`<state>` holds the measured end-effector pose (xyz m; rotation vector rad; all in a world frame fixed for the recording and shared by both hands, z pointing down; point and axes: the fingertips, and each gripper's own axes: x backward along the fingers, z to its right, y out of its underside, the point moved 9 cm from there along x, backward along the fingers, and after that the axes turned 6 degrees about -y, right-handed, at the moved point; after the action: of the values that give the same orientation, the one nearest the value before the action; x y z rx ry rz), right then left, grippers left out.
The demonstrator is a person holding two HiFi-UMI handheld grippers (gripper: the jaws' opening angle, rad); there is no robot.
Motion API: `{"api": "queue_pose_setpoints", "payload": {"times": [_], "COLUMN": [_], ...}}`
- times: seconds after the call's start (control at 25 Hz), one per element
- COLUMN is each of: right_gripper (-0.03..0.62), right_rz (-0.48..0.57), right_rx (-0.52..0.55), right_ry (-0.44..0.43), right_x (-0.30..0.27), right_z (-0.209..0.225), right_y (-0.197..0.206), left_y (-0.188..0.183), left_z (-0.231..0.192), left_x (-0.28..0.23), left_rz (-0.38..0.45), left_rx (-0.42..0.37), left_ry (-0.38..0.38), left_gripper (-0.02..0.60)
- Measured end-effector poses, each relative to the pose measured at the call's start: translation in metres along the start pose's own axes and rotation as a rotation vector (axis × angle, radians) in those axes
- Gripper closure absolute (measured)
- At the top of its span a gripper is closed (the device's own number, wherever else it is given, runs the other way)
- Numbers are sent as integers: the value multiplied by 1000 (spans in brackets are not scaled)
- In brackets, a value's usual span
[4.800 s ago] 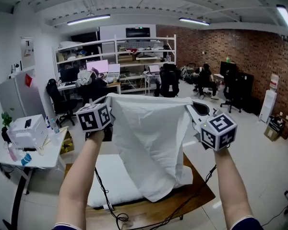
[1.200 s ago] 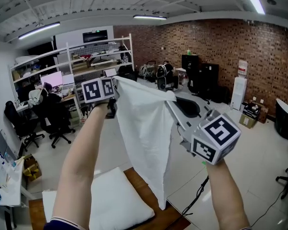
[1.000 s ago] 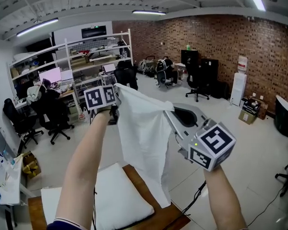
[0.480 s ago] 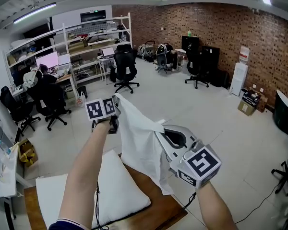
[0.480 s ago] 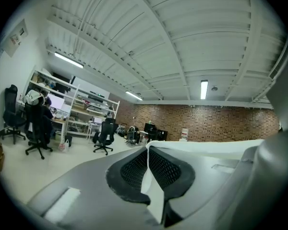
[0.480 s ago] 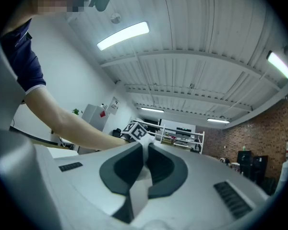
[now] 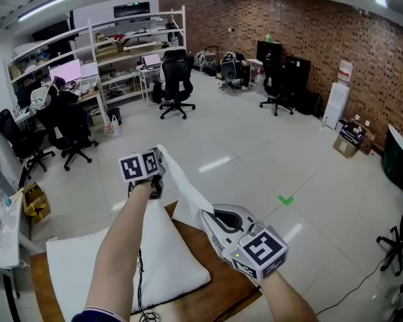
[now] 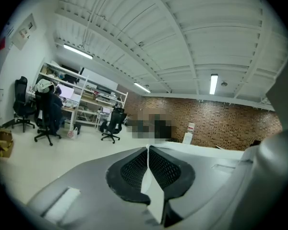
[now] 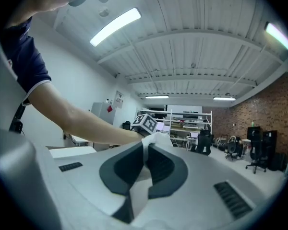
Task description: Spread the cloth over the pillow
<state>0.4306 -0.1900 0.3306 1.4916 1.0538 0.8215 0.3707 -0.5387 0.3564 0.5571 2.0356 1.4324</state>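
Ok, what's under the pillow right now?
A brown wooden tabletop shows past the right edge of the pillow, so the pillow rests on it. Anything else beneath it is covered.

This is an open-plan office with a workshop feel, a big shared room and not a home. One long brick wall [image 7: 309,25] is left bare, and the ribbed white ceiling [image 8: 206,37] carries tube lights [image 7: 50,5]. White metal shelving [image 7: 121,49] at the back holds boxes and gear, with a lit monitor [image 7: 64,71] on the desks [image 7: 87,98] below it. Black swivel chairs [image 7: 176,86] stand about the pale glossy floor [image 7: 255,146] — some at desks, some loose in the open. Dark workstations [image 7: 282,72] line the brick wall, near what looks like a water dispenser [image 7: 340,96] and a cardboard box [image 7: 352,134]. A green tape mark [image 7: 285,199] sits on the floor.
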Motion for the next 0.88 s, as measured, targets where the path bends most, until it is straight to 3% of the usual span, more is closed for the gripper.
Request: {"api": "queue_pose_setpoints", "payload": {"times": [0.16,0.48,0.88], "right_gripper": [588,589,589], "right_rz": [-46,-131,-132], "right_rx": [-82,-138,-127], "right_ry": [24,79,12], "right_x": [-8,-18,-23], "right_z": [-15,-29,-49], "right_y": [17,28,21], "left_y": [17,33,31], "left_z": [-11,-21,-30], "left_x": [0,-3,13], "left_rz": [-17,-39,-40], "left_rx": [0,-6,-18], "left_ry": [-21,-58,-71], "left_gripper": [577,577,577]}}
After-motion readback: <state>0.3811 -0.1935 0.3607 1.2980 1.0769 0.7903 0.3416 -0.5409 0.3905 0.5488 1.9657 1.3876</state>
